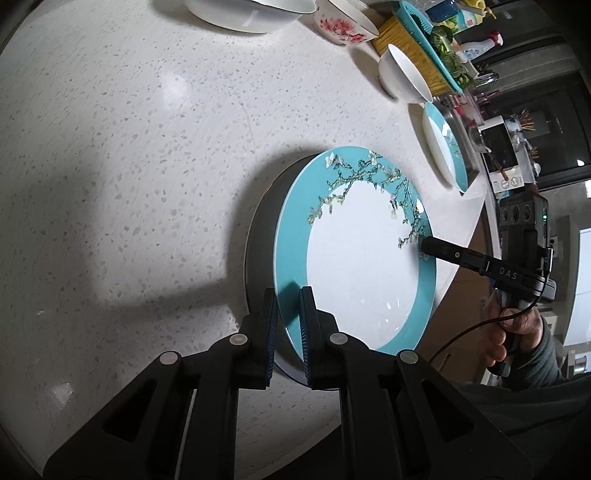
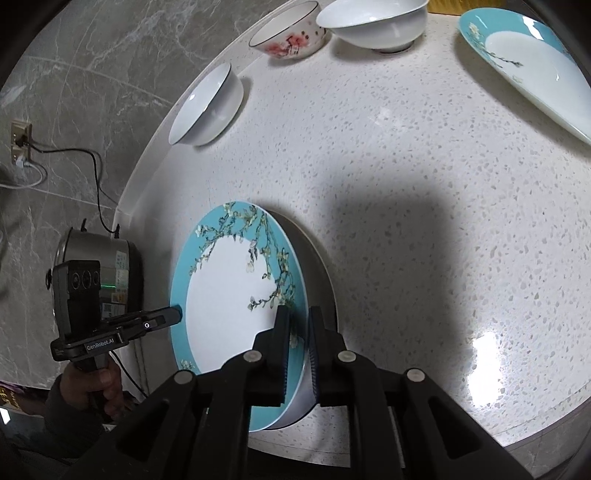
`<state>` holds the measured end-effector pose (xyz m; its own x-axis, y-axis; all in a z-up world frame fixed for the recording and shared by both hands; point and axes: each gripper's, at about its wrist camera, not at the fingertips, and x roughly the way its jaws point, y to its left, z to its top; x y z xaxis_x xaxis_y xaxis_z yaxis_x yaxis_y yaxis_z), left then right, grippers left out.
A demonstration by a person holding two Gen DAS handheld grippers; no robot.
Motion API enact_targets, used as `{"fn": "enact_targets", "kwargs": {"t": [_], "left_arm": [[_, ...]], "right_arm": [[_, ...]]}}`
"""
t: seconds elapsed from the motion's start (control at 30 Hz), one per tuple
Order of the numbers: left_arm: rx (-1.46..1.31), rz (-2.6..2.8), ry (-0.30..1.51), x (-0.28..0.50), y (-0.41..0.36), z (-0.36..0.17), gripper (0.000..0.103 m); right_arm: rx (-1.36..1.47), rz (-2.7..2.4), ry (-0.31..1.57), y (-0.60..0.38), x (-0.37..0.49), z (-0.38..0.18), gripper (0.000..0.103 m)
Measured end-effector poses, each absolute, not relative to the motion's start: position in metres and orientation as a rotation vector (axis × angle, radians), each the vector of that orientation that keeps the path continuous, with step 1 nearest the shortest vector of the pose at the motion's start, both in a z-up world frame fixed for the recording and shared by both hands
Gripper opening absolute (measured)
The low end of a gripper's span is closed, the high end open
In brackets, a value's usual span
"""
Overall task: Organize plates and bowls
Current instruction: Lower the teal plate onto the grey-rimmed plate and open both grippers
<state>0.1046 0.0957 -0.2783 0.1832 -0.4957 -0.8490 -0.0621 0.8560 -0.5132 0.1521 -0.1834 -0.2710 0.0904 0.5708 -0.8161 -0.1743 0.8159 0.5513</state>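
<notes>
Table: round white stone top (image 2: 424,229) with small grey specks.
Far from the shadow (image 2: 388,236): two plain white bowls (image 2: 210,107) (image 2: 376,24), one bowl with pink flowers (image 2: 291,37).
Near the edge: blue plate (image 2: 532,62).

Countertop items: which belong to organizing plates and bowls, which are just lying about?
Job:
held teal plate
second teal plate
plain white bowl
floral bowl
wide white bowl

Lying about:
rice cooker
spray bottle

Left gripper (image 1: 288,295): black fingers, blue ribbed pads, silver pivot pins; right gripper (image 2: 297,317): identical. Handle lettering: "GenRobot.AI"; dark grey sleeves.
</notes>
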Motion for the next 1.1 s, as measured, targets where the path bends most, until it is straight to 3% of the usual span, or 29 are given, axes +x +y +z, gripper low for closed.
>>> {"fn": "enact_targets", "kwargs": {"t": [0.47, 1.1], "left_arm": [[-0.44, -0.312, 1.345, 0.103, 0.086, -0.278, 0.01], [-0.324, -0.282, 1.294, 0.102, 0.073, -0.273, 0.014]], "right_arm": [[0.206, 0.544, 1.332, -0.163, 0.143, -0.271, 0.016], [-0.245, 0.391, 1.145, -0.115, 0.11, -0.263, 0.025]]}}
